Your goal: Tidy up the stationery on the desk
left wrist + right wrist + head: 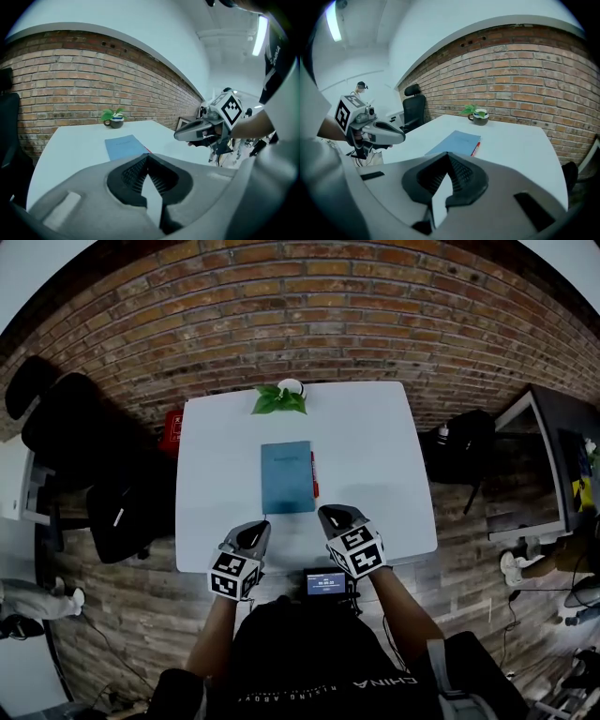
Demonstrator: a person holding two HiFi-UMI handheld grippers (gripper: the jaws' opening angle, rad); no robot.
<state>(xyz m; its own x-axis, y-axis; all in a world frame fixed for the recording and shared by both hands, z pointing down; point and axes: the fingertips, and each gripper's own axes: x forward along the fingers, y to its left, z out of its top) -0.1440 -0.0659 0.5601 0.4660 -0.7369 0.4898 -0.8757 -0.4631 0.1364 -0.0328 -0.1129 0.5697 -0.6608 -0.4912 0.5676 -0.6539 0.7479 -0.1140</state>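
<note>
Both shut, empty: left claw (260, 528), right claw (329, 513) over table (380, 451) near edge, lower centre; notebook (287, 476) mid-frame, bare surface flanking.

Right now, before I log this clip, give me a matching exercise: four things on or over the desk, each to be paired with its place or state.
Things:
1. blue notebook
2. red pen
3. potted plant
4. left gripper

Places or states:
a. by the far edge of the desk
b. jaws shut, nothing between them, at the near edge
c. middle of the desk
d. along the notebook's right side

Pairs: 1-c; 2-d; 3-a; 4-b
</note>
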